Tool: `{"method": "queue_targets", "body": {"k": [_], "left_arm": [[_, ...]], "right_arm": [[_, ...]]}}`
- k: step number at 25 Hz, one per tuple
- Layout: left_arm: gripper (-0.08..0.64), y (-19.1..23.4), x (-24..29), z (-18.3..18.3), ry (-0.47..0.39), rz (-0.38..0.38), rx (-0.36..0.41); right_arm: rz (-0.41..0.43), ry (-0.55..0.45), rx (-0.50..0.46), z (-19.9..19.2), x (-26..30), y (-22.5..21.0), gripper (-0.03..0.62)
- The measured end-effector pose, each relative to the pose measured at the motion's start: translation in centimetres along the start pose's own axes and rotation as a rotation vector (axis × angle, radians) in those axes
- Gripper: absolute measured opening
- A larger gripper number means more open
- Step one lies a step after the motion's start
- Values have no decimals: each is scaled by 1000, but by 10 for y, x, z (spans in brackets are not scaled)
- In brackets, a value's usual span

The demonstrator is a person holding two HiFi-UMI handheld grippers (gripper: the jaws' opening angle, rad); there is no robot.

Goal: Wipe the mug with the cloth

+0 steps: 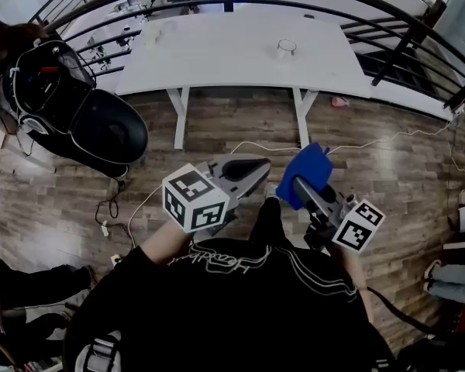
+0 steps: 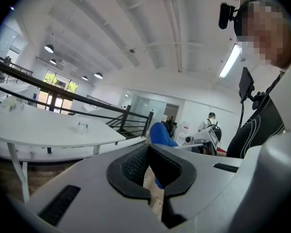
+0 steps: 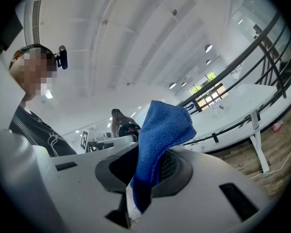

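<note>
**Cloth gripped, mug out of reach**

My right claw (image 3: 146, 178) pinches the blue cloth (image 3: 162, 130), with a fold standing free above the jaws, which I judge leaves a loose pad to rub with. My left claw (image 2: 150, 171) is pressed together on nothing, probably kept free to steady the mug. The mug (image 1: 286, 49) stands on the white table (image 1: 217, 60), on its right half. Both claws hang short of the table's near edge, well apart from it. Wiping hasn't begun.

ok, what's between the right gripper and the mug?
Head view: wood floor with a white cable, then table up to the mug. Right gripper holds the cloth.
</note>
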State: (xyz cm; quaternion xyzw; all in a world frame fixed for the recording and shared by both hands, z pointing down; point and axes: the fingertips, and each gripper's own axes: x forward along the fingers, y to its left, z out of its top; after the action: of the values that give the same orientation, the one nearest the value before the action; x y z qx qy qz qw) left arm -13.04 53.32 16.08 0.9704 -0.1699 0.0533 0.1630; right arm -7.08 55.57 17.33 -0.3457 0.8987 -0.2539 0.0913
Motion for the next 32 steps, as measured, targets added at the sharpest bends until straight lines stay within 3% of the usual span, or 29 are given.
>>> {"method": "queue_targets", "body": {"k": [3, 7, 15, 18, 24, 32], "left_arm": [[6, 40, 22, 2, 11, 30, -17], [6, 126, 72, 14, 16, 81, -55], [6, 357, 235, 34, 85, 174, -126], [6, 417, 286, 47, 113, 181, -131], [6, 476, 326, 58, 108, 223, -141], [6, 529, 333, 41, 149, 236, -171]], "right_arm": [[15, 4, 25, 10, 22, -42, 51], [24, 5, 66, 40, 69, -129, 51], [15, 37, 190, 119, 183, -376, 51], [22, 43, 227, 146, 218, -445, 51], [45, -4, 252, 175, 255, -504, 51], [-11, -62, 379, 165, 290, -549, 51]]}}
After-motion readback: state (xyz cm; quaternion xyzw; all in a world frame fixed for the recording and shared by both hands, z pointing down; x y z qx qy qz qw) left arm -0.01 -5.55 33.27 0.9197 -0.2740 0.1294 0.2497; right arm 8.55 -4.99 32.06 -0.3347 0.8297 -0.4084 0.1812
